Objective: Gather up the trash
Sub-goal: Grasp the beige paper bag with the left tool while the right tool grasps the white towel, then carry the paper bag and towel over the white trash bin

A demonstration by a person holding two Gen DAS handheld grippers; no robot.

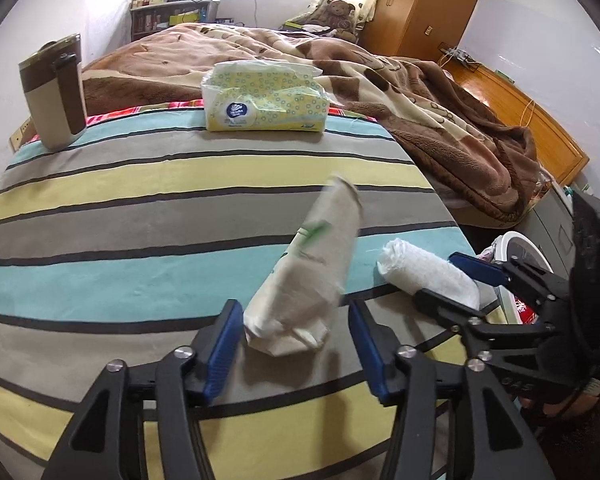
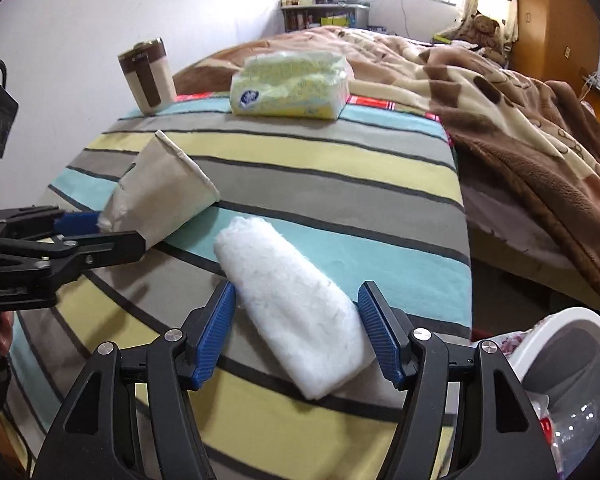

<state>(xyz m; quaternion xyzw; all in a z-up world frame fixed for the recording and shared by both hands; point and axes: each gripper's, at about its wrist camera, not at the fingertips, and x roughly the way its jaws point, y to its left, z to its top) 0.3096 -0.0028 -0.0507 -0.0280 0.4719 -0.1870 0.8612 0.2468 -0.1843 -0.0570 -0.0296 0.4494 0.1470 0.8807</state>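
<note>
A crushed paper cup (image 1: pixel 312 264) with a green print lies on the striped cloth, its base between the open jaws of my left gripper (image 1: pixel 296 344). It also shows in the right wrist view (image 2: pixel 160 196), with the left gripper (image 2: pixel 96 228) around its end. A white rolled tissue wad (image 2: pixel 296 312) lies between the open jaws of my right gripper (image 2: pixel 298 334), touching the right pad. In the left wrist view the wad (image 1: pixel 428 268) sits between the right gripper's pads (image 1: pixel 448 280).
A yellow tissue pack (image 1: pixel 264 96) and a brown-and-beige tumbler (image 1: pixel 54 92) stand at the far end of the striped table (image 1: pixel 140 208). A white trash bin (image 2: pixel 572 364) with rubbish stands at the right, below the table edge. A bed with a brown blanket (image 1: pixel 440 100) lies beyond.
</note>
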